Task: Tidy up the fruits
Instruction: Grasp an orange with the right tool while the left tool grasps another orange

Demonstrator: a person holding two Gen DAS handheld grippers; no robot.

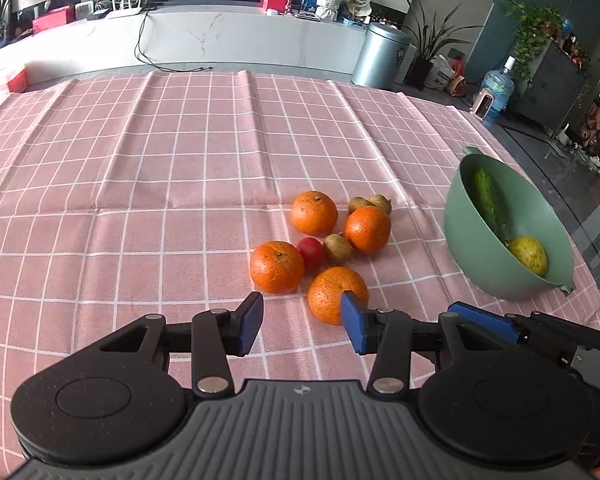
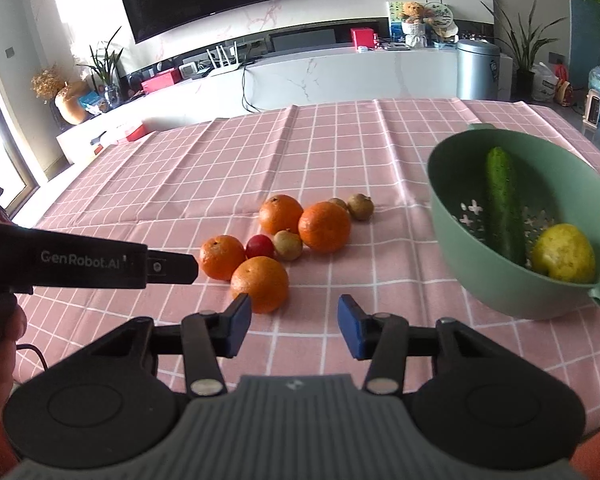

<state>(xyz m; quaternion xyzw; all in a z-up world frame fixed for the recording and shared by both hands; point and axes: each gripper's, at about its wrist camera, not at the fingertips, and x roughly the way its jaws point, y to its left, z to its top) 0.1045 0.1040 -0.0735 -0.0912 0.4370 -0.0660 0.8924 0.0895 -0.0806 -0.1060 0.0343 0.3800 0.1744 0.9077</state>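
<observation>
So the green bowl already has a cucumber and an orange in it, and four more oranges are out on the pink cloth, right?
Not quite. Beside the cucumber in the green bowl lies a yellow pear, not an orange, as the right wrist view shows. The four oranges do sit on the pink cloth.

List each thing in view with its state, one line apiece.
Left gripper: open, empty.
Right gripper: open, empty.
Green bowl: tilted on the tablecloth, holding two items.
Cucumber: inside the bowl, leaning on its wall.
Yellow fruit: inside the bowl, at the bottom.
Four oranges: loose on the tablecloth, clustered.
Red fruit: on the tablecloth among the oranges.
Three brown fruits: loose among the oranges.
</observation>
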